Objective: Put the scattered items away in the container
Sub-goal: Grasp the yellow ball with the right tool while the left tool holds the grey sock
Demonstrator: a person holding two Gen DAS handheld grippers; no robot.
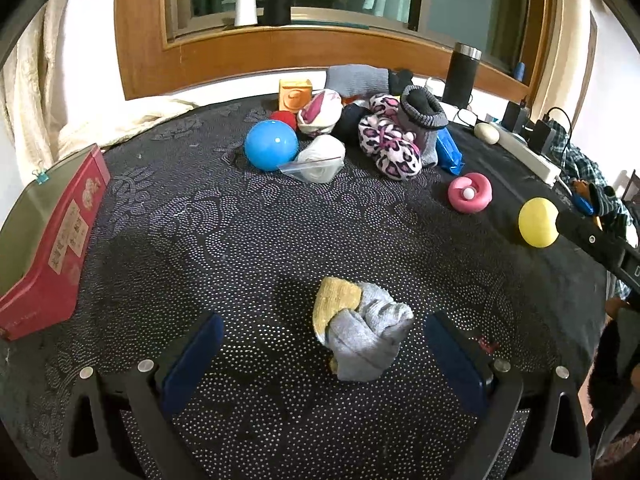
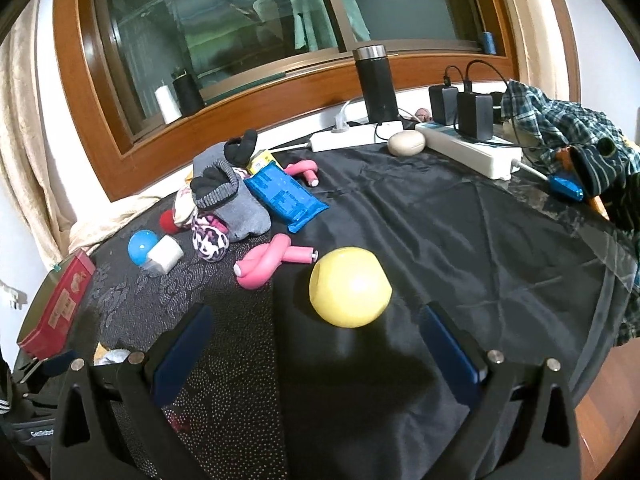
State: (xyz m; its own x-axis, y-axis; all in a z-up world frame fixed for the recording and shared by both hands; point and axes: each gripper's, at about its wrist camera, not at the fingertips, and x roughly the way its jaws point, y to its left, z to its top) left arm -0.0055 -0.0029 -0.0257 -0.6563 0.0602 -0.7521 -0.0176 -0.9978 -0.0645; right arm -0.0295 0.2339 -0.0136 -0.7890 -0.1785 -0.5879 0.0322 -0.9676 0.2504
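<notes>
Tablecloth [image 1: 240,240], dark and dotted, lies beneath wood-framed window [image 2: 100,120].

Probably a home room: wood-framed window [image 2: 280,60] at twelve o'clock, cream curtain [image 1: 28,92] at nine, cloth-covered bench [image 2: 440,240], plaid shirt [image 2: 560,116] heaped at two.

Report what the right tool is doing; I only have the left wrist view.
Observer: The right tool is open. The yellow ball sits just ahead of its fingertips, untouched.
Operator: Check behind the sock pile for anything hidden from me.
Observer: A second pink tube lies just behind the blue packet.
</notes>
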